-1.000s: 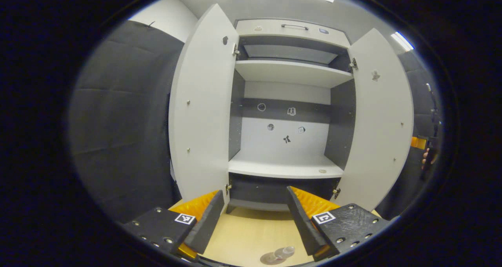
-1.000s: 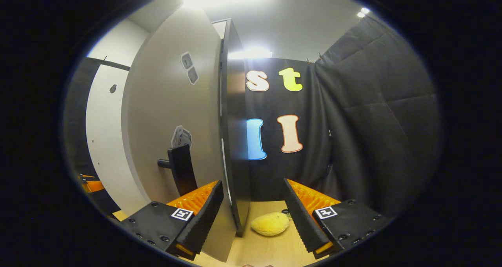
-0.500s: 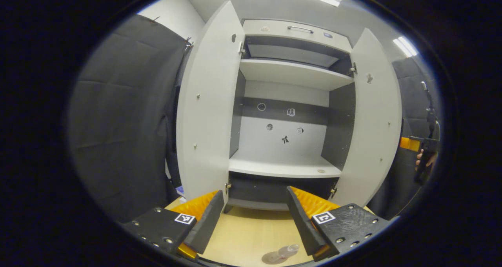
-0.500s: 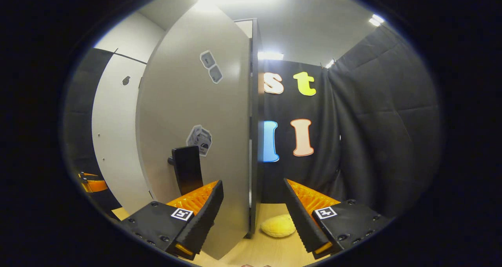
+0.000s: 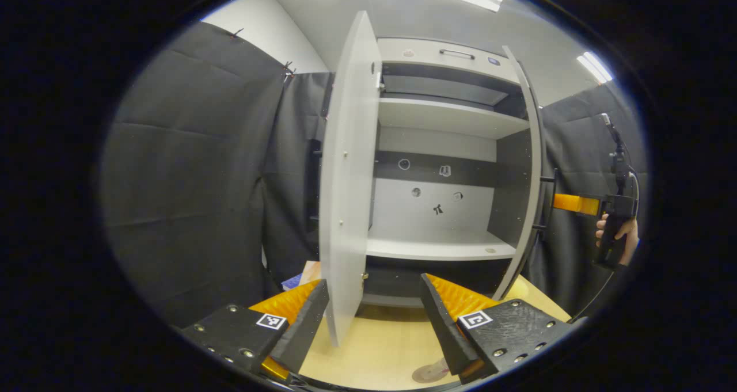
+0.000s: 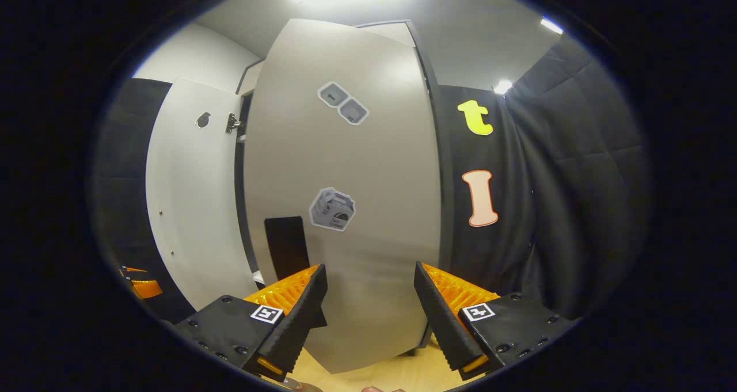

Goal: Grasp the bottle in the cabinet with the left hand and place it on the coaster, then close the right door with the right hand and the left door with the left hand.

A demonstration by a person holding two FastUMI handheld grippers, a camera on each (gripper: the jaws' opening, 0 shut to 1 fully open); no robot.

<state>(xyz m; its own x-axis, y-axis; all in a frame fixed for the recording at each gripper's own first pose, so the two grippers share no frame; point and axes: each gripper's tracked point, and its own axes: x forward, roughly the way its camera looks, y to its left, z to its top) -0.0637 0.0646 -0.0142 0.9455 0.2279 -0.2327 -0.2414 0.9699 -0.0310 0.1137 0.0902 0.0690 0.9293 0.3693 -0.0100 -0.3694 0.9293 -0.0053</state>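
The grey cabinet [image 5: 443, 121] stands on the wooden table, its shelves bare. In the left gripper view the left door [image 5: 348, 179] shows almost edge-on just beyond my open left gripper [image 5: 374, 317]. The right door [image 5: 532, 167] is partly swung in. My right gripper [image 5: 555, 203], held by a hand [image 5: 619, 239], is at its outer face by the handle. In the right gripper view the open right gripper [image 6: 368, 305] faces the right door's front [image 6: 357, 167] close up, next to the black handle [image 6: 286, 242]. The clear bottle [image 5: 440, 367] stands on the coaster [image 5: 425, 375], partly hidden by a finger.
Black cloth walls close the booth on both sides. The left door [image 6: 190, 196] stands open beyond the right door in the right gripper view, with my left gripper [image 6: 141, 285] low at the far left. Bare tabletop [image 5: 380, 346] lies before the cabinet.
The right door has swung well inward with my right gripper following against its front. My left gripper has shifted left, so the left door now looks edge-on. The yellow object behind the right door is hidden.
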